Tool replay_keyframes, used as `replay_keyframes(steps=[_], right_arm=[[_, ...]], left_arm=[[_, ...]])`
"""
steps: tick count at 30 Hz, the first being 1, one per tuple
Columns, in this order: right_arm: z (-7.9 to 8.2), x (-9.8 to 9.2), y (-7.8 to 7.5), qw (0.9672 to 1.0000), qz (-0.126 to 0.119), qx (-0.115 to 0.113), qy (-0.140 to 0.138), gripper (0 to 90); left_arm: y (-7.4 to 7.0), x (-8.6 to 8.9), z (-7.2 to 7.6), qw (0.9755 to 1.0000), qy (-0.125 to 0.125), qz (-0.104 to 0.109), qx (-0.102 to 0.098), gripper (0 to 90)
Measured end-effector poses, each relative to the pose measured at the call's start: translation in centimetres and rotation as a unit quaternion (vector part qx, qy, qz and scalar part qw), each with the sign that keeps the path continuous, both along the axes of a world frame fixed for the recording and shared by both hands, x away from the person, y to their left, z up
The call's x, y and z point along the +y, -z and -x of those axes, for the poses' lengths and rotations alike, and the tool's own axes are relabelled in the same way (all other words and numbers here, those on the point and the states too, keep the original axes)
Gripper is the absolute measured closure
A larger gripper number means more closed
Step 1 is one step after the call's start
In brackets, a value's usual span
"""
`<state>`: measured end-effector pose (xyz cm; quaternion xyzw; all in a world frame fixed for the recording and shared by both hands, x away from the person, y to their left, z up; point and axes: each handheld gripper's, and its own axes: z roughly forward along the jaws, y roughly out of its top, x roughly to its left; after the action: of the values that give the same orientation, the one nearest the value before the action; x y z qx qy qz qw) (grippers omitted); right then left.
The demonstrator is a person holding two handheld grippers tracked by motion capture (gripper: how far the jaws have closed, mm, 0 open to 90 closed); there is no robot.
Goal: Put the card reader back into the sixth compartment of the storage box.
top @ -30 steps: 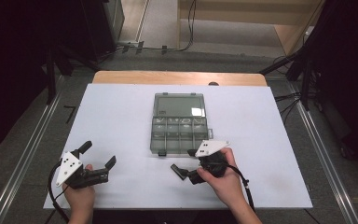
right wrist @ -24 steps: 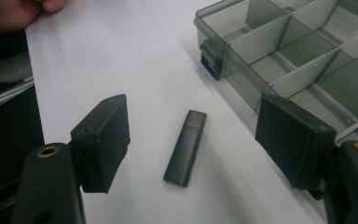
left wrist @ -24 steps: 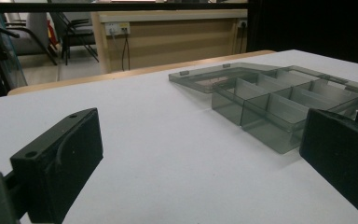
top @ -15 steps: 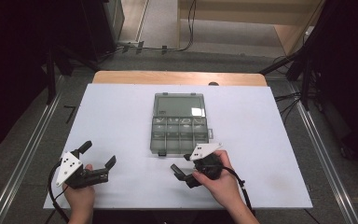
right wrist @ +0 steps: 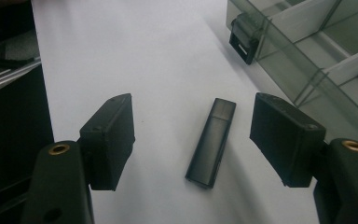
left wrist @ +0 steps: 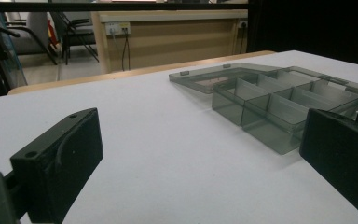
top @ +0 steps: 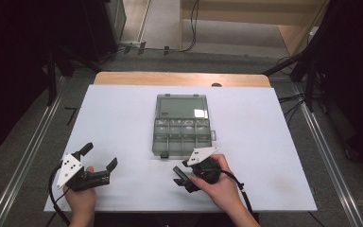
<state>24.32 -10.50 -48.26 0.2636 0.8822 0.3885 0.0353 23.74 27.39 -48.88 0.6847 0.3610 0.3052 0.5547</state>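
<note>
A small black stick (right wrist: 212, 142) lies flat on the white table, just in front of a smoky clear compartment box (top: 182, 142) that stands open with its lid (top: 182, 105) laid back. My right gripper (top: 179, 172) hovers low over the stick (right wrist: 193, 112). Its jaws stand on either side of the stick without touching it and have just been closing. A black latch (right wrist: 242, 39) on the box's front wall (right wrist: 303, 70) sits just beyond. My left gripper (top: 99, 156) rests at the front left, open and empty (left wrist: 200, 154), far from the box (left wrist: 279, 105).
The white table (top: 123, 113) has bare room to both sides of the box. Its front edge is close behind both hands. A wooden strip (top: 179, 78) runs along the far edge, with cables and dark stands on the floor beyond.
The right gripper has edged slightly left along the front of the box and its jaws have narrowed a little. The left gripper has stayed put.
</note>
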Motion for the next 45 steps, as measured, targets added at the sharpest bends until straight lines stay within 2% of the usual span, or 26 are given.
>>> replay_keyframes(steps=[6, 18, 26, 27, 34, 39, 45], right_arm=[[-0.1, 0.5, 0.4, 0.9999, 0.008, 0.008, -0.008, 33.5], [-0.6, 1.0, 1.3, 0.9989, 0.043, 0.017, 0.011, 49.7], [-0.7, 0.9, 1.9, 0.9981, 0.052, 0.026, 0.02, 55.9], [-0.7, 0.9, 2.1, 0.9979, 0.055, 0.026, 0.022, 59.3], [-0.5, 0.9, 2.1, 0.9968, 0.07, 0.006, 0.037, 70.5], [-0.5, 0.7, 2.0, 0.9975, 0.057, 0.015, 0.038, 71.0], [-0.6, 0.3, 1.6, 0.9982, 0.044, 0.011, 0.038, 71.1]], left_arm=[[0.0, 0.0, 0.0, 1.0, 0.0, 0.0, 0.0, 0.0], [0.0, 0.1, 0.0, 1.0, 0.0, 0.004, 0.001, 0.0], [0.0, 0.2, 0.0, 1.0, 0.0, 0.006, 0.001, 0.0], [0.0, 0.2, 0.0, 1.0, 0.0, 0.006, 0.001, 0.0], [0.0, 0.2, 0.0, 1.0, -0.001, 0.006, 0.001, 0.0], [0.0, 0.1, 0.0, 1.0, -0.002, 0.005, -0.001, 0.0], [0.0, 0.1, 0.1, 1.0, -0.001, 0.005, -0.001, 0.0]])
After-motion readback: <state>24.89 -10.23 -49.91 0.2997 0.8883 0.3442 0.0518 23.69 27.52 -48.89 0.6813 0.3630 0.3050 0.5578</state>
